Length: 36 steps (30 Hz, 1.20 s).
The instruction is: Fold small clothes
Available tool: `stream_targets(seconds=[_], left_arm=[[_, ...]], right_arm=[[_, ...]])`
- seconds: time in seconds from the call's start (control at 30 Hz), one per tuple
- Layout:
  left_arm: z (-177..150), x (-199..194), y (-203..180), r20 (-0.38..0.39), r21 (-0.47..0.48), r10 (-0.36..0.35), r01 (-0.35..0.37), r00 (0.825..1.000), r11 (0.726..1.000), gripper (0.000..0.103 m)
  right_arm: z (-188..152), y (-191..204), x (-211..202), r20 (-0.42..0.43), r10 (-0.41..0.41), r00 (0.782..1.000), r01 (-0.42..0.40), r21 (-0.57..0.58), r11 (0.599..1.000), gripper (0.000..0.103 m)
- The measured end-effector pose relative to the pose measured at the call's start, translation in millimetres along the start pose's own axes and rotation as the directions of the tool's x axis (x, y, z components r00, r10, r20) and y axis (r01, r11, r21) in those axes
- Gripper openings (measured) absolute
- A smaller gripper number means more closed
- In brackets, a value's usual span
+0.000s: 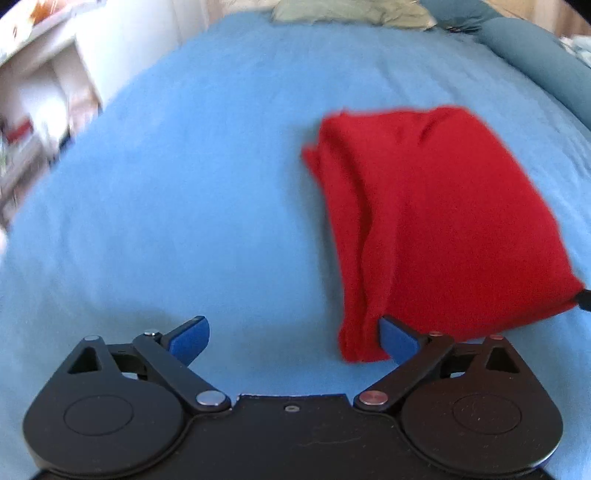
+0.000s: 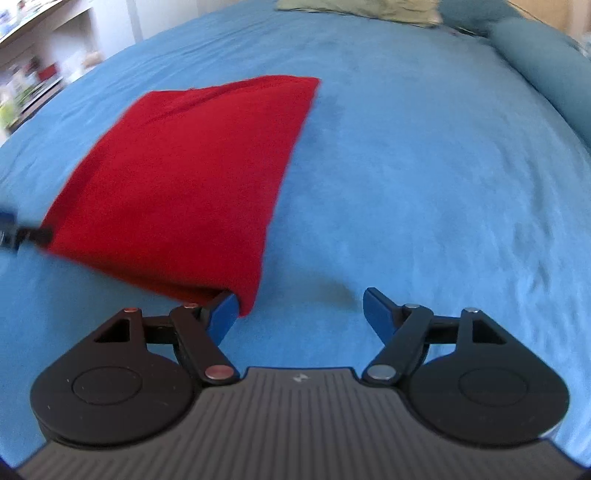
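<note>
A folded red garment (image 1: 436, 221) lies on the blue bed cover (image 1: 184, 184). My left gripper (image 1: 295, 336) is open, with its right blue pad (image 1: 397, 339) against the garment's near left corner. In the right wrist view the same garment (image 2: 184, 177) lies to the left. My right gripper (image 2: 299, 314) is open, with its left blue pad (image 2: 223, 317) touching the garment's near right corner. Neither gripper holds the cloth. Each view shows a tip of the other gripper at the garment's far edge.
A pale green cloth (image 1: 351, 11) lies at the far edge of the bed. A dark teal bolster (image 2: 546, 62) runs along the right side. White shelves (image 1: 37, 92) stand to the left beyond the bed.
</note>
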<state>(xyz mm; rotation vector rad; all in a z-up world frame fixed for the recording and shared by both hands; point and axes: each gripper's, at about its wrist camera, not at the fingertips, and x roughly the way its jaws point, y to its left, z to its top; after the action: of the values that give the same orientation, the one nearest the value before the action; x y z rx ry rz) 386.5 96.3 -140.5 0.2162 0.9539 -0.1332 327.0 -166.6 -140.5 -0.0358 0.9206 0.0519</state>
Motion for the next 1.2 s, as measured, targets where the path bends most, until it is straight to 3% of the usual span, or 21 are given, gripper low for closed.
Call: stream_targets(seconds=[0.07,0.13,0.3,0.43,0.6,0.67,0.73,0.83,0.9,0.93,0.97,1.0,1.03,1.07,1.13,1.2], left_arm=[[14,-20,1,0.031,0.067,0.011,-0.013,0.999,0.998,0.1],[30,-33,6,0.036,0.096,-0.03,0.026,0.999,0.995,0.102],[83,-24,18,-0.019,0.067,-0.188,0.189,0.982,0.98,0.103],[103,22,20,-0.076,-0.048,-0.312,0.309,0.947,0.95,0.103],[108,74,21,-0.112,-0.183,-0.369,0.346,0.923,0.92,0.088],[106,84,17,-0.116,-0.2,-0.384,0.357,0.916,0.912,0.081],[105,91,9,-0.126,-0.188,-0.39,0.365,0.912,0.912,0.078],[104,98,4,-0.116,-0.191,-0.394,0.369,0.912,0.91,0.078],[102,100,5,-0.106,-0.225,-0.416,0.386,0.903,0.895,0.067],[102,99,6,-0.1,-0.239,-0.422,0.39,0.901,0.889,0.059],[103,98,6,-0.093,-0.247,-0.423,0.39,0.901,0.887,0.05],[103,96,5,-0.088,-0.248,-0.416,0.384,0.905,0.889,0.047],[104,94,5,-0.084,-0.249,-0.41,0.379,0.908,0.891,0.038],[104,91,4,-0.079,-0.254,-0.403,0.373,0.912,0.893,0.03],[105,85,4,-0.07,-0.263,-0.4,0.37,0.914,0.891,0.027],[107,77,0,-0.056,-0.248,-0.392,0.368,0.918,0.896,0.026]], right_arm=[[7,-2,-21,0.013,0.023,1.0,-0.022,-0.068,0.997,0.09],[20,-13,-42,0.017,0.063,0.998,-0.061,-0.08,0.995,0.1],[73,-46,-55,0.005,0.192,0.981,-0.192,0.052,0.98,0.103],[106,-61,-17,-0.054,0.274,0.96,-0.251,0.264,0.931,0.103],[115,-61,41,-0.065,0.323,0.944,-0.27,0.408,0.872,0.103],[114,-58,57,-0.069,0.342,0.937,-0.278,0.443,0.852,0.103],[115,-51,75,-0.081,0.341,0.937,-0.274,0.435,0.858,0.103],[115,-41,94,-0.116,0.345,0.931,-0.271,0.414,0.869,0.088],[115,-38,99,-0.111,0.356,0.928,-0.281,0.417,0.864,0.086],[115,-37,100,-0.102,0.361,0.927,-0.29,0.416,0.862,0.075],[116,-35,100,-0.092,0.373,0.923,-0.305,0.412,0.859,0.07],[116,-31,102,-0.088,0.379,0.921,-0.314,0.406,0.858,0.066],[117,-28,100,-0.083,0.368,0.926,-0.31,0.388,0.868,0.053],[117,-27,97,-0.071,0.365,0.928,-0.315,0.371,0.874,0.048],[115,-26,90,-0.045,0.362,0.931,-0.321,0.37,0.872,0.04],[117,-27,83,-0.019,0.357,0.934,-0.324,0.376,0.868,0.038]])
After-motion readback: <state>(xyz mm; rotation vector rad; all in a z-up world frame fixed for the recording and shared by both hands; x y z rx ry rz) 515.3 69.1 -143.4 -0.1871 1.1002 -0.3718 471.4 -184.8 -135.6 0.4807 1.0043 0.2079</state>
